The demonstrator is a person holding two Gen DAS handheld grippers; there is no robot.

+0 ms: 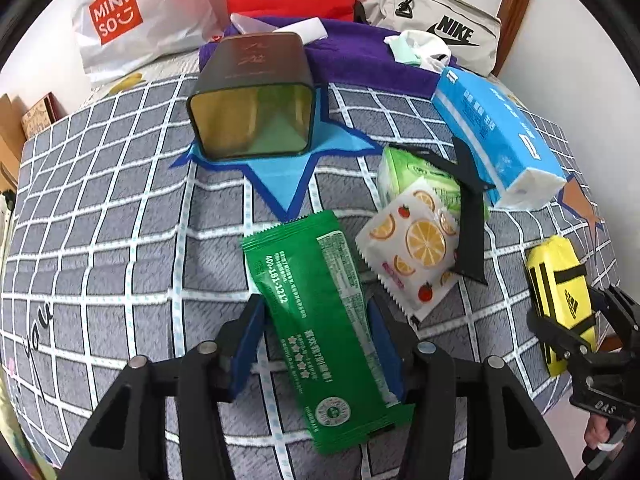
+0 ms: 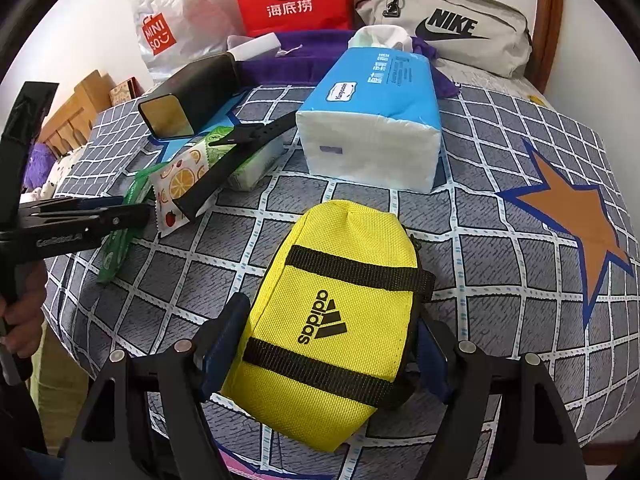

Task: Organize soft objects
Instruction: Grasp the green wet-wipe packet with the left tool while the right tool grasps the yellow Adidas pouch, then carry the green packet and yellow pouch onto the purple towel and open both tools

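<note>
left gripper (image 1: 316,332): jaws sitting partly apart, straddling green packet (image 1: 320,320), pads touching its edges
right gripper (image 2: 324,344): jaws sitting wide, pressing both sides of yellow pouch (image 2: 332,316)
location: both lying on checked cloth (image 1: 120,220)

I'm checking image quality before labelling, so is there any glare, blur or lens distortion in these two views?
Left wrist view: strong fisheye bowing of the checked bedspread lines, dark corner vignette, a greenish reflection inside the open tin, and the green packet print stays sharp. Right wrist view: same bowing, the yellow pouch crisp, even soft light with faint shadows, slight sheen on the white plastic bag.
</note>
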